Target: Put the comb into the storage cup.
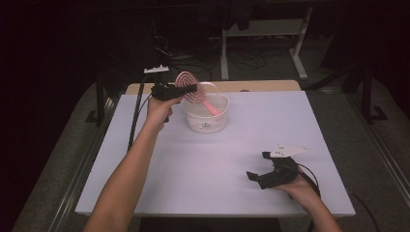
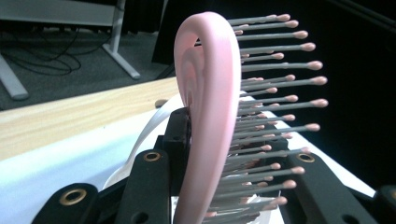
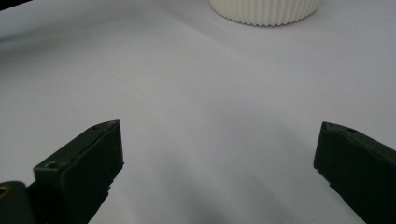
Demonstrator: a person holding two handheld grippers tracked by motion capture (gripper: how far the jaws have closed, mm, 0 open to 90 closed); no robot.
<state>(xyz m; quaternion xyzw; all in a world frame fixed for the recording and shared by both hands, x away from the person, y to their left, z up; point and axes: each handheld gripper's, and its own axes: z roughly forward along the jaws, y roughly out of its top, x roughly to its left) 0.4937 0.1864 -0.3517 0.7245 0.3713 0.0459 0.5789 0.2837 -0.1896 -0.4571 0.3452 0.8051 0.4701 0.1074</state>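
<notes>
While left gripper [image 1: 186, 90] clamps pink hairbrush [image 1: 189, 87] over white basket [image 1: 206, 121] near table [image 1: 203, 193] far edge, right gripper [image 1: 258, 166] rests wide open, empty; brush bristles grey, pink-tipped.

white table [image 1: 193, 159] bears a white ribbed basket [image 1: 207, 122].

**Basket at the far edge, brush above it**

The basket [image 1: 207, 116] stands on the table [image 1: 169, 164] close to the far edge, about midway between the left and right edges. The brush [image 1: 189, 87] is over the basket's left rim, its handle slanting down into the basket. The left gripper [image 1: 186, 89] is at the brush, left of the basket. The right gripper [image 1: 258, 171] is over the near right corner, well apart from the basket.
</notes>
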